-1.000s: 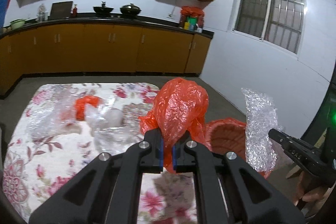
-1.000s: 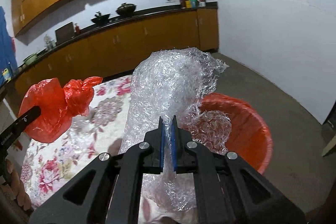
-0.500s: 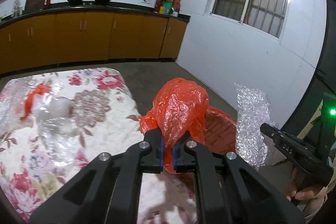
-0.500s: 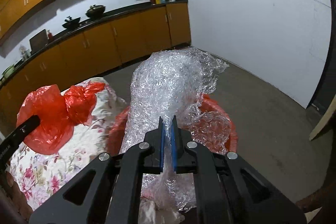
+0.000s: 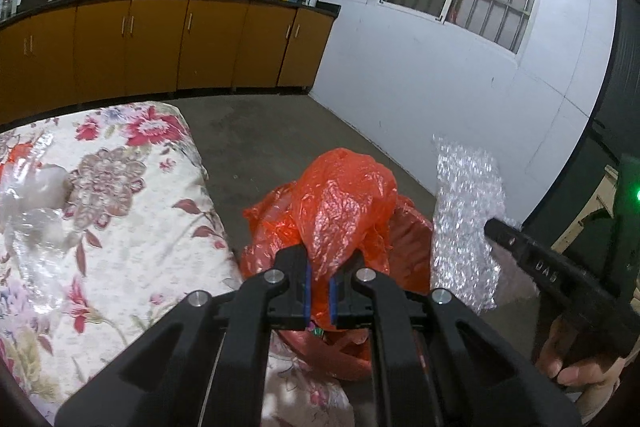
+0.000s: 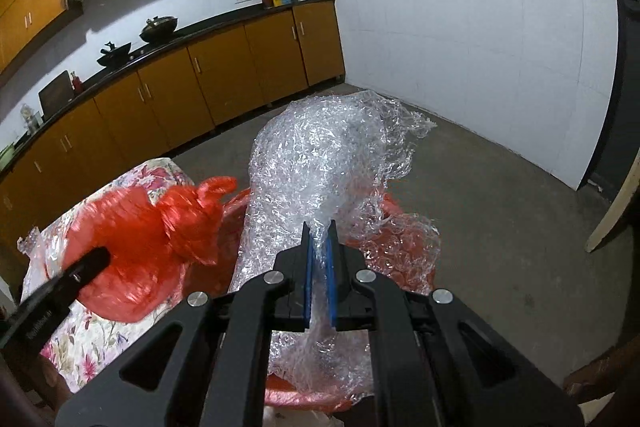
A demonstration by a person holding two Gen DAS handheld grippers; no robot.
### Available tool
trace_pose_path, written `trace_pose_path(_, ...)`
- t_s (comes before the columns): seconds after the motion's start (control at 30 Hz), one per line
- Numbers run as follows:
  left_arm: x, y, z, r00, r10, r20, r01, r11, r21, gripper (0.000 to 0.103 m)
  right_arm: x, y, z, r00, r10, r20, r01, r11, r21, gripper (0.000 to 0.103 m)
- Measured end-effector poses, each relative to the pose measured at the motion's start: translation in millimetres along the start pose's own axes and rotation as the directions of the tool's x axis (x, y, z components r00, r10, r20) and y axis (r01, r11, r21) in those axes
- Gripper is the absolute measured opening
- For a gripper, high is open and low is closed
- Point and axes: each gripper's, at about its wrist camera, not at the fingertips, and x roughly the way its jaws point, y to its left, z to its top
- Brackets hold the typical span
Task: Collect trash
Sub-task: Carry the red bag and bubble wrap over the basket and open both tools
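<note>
Moved: both hands have swung off the flowered table and toward the bin since a second ago; in the left wrist view the table has slid out to the left and the kitchen cabinets have risen in the picture.
Flowered tablecloth (image 5: 120,227): off to the left of the left gripper, with clear plastic scraps (image 5: 32,203) lying on it, well away from the jaws.
Left gripper (image 5: 319,285): clenched on a crumpled red plastic bag (image 5: 340,203), which bulges up and forward from between the blue pads.
Red bag's place: in front of the left gripper's tips, past the table's edge and over the red-lined trash bin (image 5: 408,247), whose liner shows behind and under it.
From the right wrist: that same red bag (image 6: 140,247) sits to the left of the right gripper, blurred, with one black finger of the left gripper (image 6: 60,291) reaching in at the lower left.
Right gripper (image 6: 319,275): jaws pinched tight on a sheet of bubble wrap (image 6: 320,179), which stands up ahead of the tips and hangs down below them.
Bubble wrap's place: right over the red-lined trash bin (image 6: 416,255); the liner shows through and around it, to the right of the jaws.
Seen from the left wrist: bubble wrap (image 5: 466,227) stands to the right of the red bag, with the right gripper's black finger (image 5: 516,243) against it.
Person's hand (image 5: 576,363): lower right, wrapped round the right gripper's handle.
</note>
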Motion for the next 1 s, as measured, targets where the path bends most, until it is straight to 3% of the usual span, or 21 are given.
trace_pose_path(0.07,4.7,-0.7,-2.0,1.0,0.003,-0.008,-0.003,1.0,0.0,0.01,0.9,-1.2,0.2,1.0,0.009,0.003,-0.009,1.0,0.008,0.008)
trace_pose_path(0.17,11.6,1.0,-6.1,1.0,0.006,-0.023,-0.006,1.0,-0.007,0.025,4.6,-3.0,-0.3,1.0,0.029,-0.003,-0.029,0.999,0.016,0.02)
trace_pose_path(0.23,14.2,4.3,-8.8,1.0,0.006,-0.03,-0.007,1.0,-0.017,0.033,6.3,-6.8,-2.3,0.999,0.038,-0.008,-0.038,0.999,0.02,0.039)
trace_pose_path(0.4,10.3,15.5,-13.0,0.999,0.024,-0.039,-0.025,0.999,-0.028,0.037,4.1,-8.8,-10.7,0.999,0.034,-0.014,-0.034,0.999,0.013,0.042)
trace_pose_path(0.47,4.1,21.3,-13.4,0.999,0.044,-0.025,-0.045,0.998,-0.032,0.045,4.3,-10.4,-8.6,1.0,0.026,-0.014,-0.025,1.0,0.009,0.042)
trace_pose_path(0.67,-21.1,48.8,-15.1,0.99,0.142,0.008,-0.141,0.988,-0.058,0.059,-2.8,-8.3,-11.3,1.0,-0.011,-0.004,0.011,1.0,-0.016,0.055)
trace_pose_path(0.77,-33.7,62.4,-19.2,0.98,0.197,0.018,-0.196,0.979,-0.062,0.063,-5.9,-1.2,-13.0,1.0,-0.025,0.006,0.025,0.999,-0.042,0.059)
trace_pose_path(1.0,-68.4,99.9,-32.3,0.94,0.338,0.046,-0.335,0.94,-0.062,0.073,-10.8,27.2,-14.9,0.999,-0.026,0.041,0.03,0.994,-0.109,0.069)
